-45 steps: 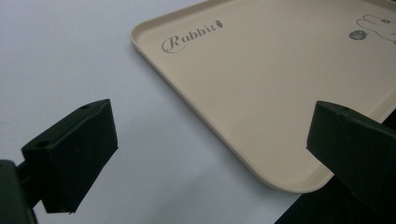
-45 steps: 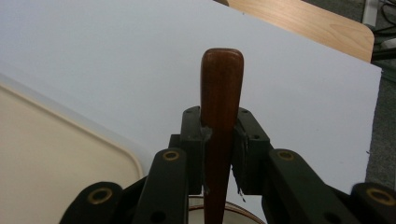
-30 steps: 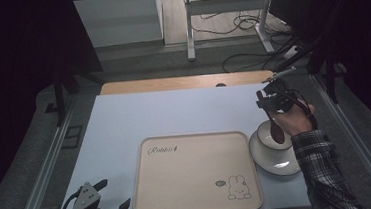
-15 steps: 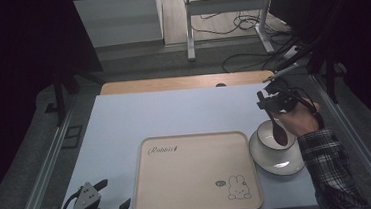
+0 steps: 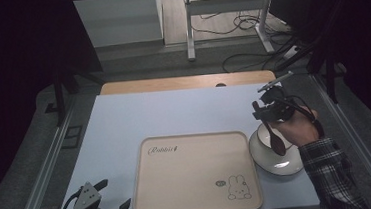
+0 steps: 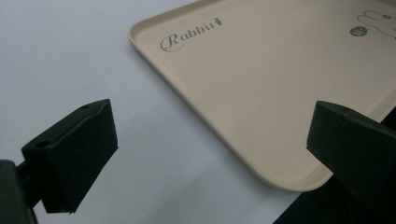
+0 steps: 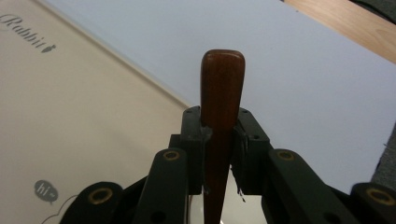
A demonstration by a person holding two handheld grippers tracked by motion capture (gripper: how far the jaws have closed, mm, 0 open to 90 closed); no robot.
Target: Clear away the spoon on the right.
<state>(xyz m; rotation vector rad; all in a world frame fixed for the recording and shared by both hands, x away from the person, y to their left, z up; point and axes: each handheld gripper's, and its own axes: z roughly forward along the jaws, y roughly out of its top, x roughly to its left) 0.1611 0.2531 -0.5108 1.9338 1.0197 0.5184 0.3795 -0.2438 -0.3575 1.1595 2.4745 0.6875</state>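
Here the right gripper [image 5: 266,112] pinches a spoon [image 5: 276,138] by its handle, its dark scoop hanging over the bowl [image 5: 278,160] just right of the tray [image 5: 197,174]. The left gripper [image 5: 92,208], jaws wide and empty, sits at the tray's near-left corner, its hand cut off.

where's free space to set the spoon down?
Free: the whole tray and the blue mat between the tray and the wooden strip. Crowded: right edge, where the right gripper holds the spoon over the bowl; near-left corner, by the left gripper.
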